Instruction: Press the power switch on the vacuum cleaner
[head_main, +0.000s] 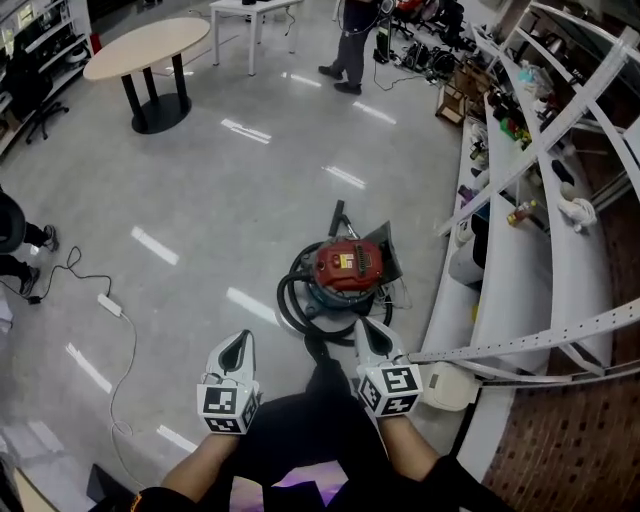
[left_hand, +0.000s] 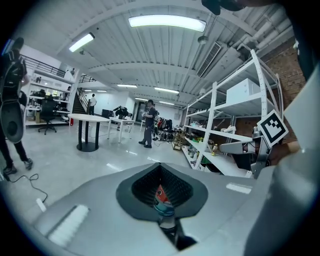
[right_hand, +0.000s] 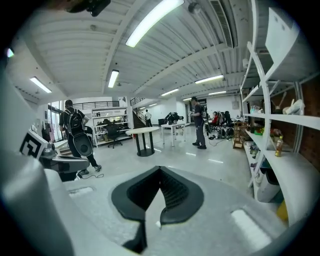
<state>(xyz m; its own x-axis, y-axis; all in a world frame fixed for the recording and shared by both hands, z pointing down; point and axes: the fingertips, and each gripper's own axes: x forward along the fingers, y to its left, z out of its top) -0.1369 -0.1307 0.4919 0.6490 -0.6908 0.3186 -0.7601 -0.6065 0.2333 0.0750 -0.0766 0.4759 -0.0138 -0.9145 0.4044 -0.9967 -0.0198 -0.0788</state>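
Down on the glossy grey floor (head_main: 200, 180) sits the vacuum cleaner (head_main: 347, 265), its red top facing up and a black hose (head_main: 292, 305) looped round its base. It stands just beside the foot of the white shelving (head_main: 520, 250) that runs along the right. Its power switch is too small to pick out. Both grippers are held in the air nearer the person, apart from the machine. The right gripper (head_main: 367, 328) points at its near edge, and the left gripper (head_main: 238, 342) is off to that one's left, over bare floor. In the left gripper view the fingers (left_hand: 135, 187) are drawn together at the tips with nothing gripped, and a sliver of the red vacuum cleaner (left_hand: 160, 196) shows through the slit below them. The right gripper (right_hand: 160, 170) is likewise closed at the tips and empty, with only floor showing in the narrow wedge between its pads. Farther out, a white power strip (head_main: 110, 305) with its cable lies on the floor to the left. An oval desk (head_main: 145, 45) stands well beyond it, and a person (head_main: 350, 50) stands at the far end of the room.
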